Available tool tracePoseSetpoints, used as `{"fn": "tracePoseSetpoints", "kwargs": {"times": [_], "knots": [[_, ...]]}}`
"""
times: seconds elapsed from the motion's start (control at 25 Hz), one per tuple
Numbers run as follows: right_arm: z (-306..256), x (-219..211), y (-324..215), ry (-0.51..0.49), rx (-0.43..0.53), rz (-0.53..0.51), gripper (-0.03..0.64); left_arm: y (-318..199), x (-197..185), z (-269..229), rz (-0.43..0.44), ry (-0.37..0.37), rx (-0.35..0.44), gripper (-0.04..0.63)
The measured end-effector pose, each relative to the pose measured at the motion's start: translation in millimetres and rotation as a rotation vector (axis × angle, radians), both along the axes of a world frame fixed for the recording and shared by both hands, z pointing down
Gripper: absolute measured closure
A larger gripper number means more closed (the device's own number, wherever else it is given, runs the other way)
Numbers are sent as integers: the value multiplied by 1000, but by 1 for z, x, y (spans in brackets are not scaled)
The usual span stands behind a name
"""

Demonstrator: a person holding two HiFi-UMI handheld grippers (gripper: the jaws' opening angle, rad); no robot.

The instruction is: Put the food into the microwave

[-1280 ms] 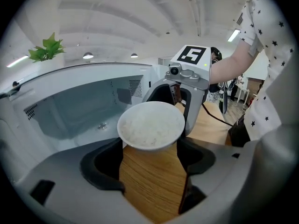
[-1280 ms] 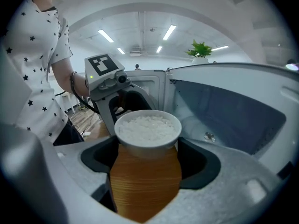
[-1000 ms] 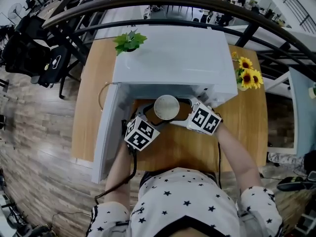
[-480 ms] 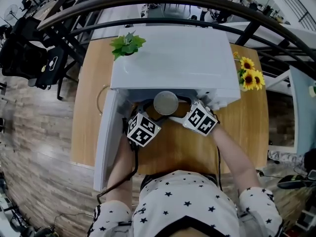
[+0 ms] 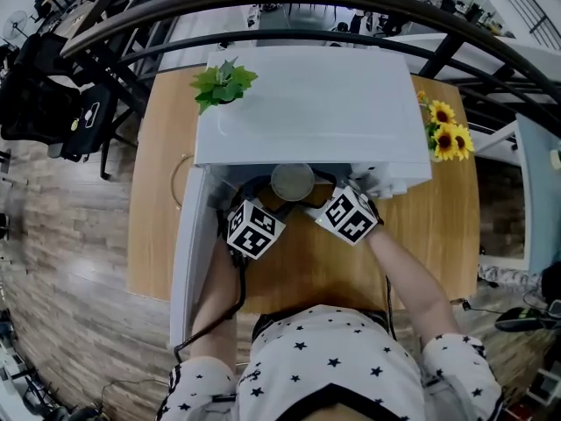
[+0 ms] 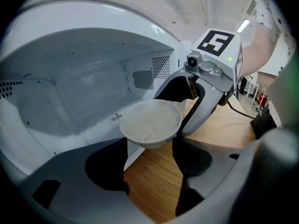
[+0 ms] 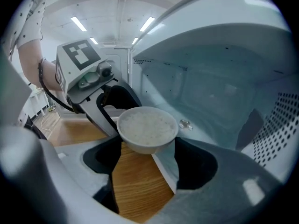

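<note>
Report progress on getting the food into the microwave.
Done: the door of the microwave stands open, and the bowl of rice is up off the table. In hand: the left hand-held gripper and right hand-held gripper hold it at the microwave's mouth, their jaws closing on it. Left: carry it fully inside, set it down, let go, shut the door.

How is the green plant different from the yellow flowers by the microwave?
The plant is all green leaves; the flowers have yellow petals with dark middles. The plant is at the microwave's back left corner; the flowers are off its right side. Both sit close beside the white microwave.
</note>
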State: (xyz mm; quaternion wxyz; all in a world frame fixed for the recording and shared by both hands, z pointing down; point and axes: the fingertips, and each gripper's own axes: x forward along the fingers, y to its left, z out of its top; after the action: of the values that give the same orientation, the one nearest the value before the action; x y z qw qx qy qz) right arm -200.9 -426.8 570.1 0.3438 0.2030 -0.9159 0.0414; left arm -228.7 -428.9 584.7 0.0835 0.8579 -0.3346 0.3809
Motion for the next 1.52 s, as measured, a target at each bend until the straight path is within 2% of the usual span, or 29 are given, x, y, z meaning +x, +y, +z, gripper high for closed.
{"fn": "tracePoseSetpoints", "kwargs": {"times": [0.36, 0.48, 0.72, 0.96, 1.32, 1.52], "knots": [[5, 3, -15, -32, -49, 152, 268, -11, -4, -1, -66, 32, 3, 345], [6, 2, -22, -30, -45, 213, 270, -15, -7, 2, -114, 48, 9, 395], [10, -2, -35, -30, -18, 264, 271, -23, -9, 9, -197, 43, 9, 478], [9, 0, -44, -69, -33, 335, 270, -29, -10, 4, -286, 97, 19, 553], [13, -3, -51, -92, -31, 367, 270, -32, -18, -7, -393, 159, 51, 591], [8, -1, -47, -139, -34, 373, 270, -24, -20, -10, -421, 182, 39, 592]]}}
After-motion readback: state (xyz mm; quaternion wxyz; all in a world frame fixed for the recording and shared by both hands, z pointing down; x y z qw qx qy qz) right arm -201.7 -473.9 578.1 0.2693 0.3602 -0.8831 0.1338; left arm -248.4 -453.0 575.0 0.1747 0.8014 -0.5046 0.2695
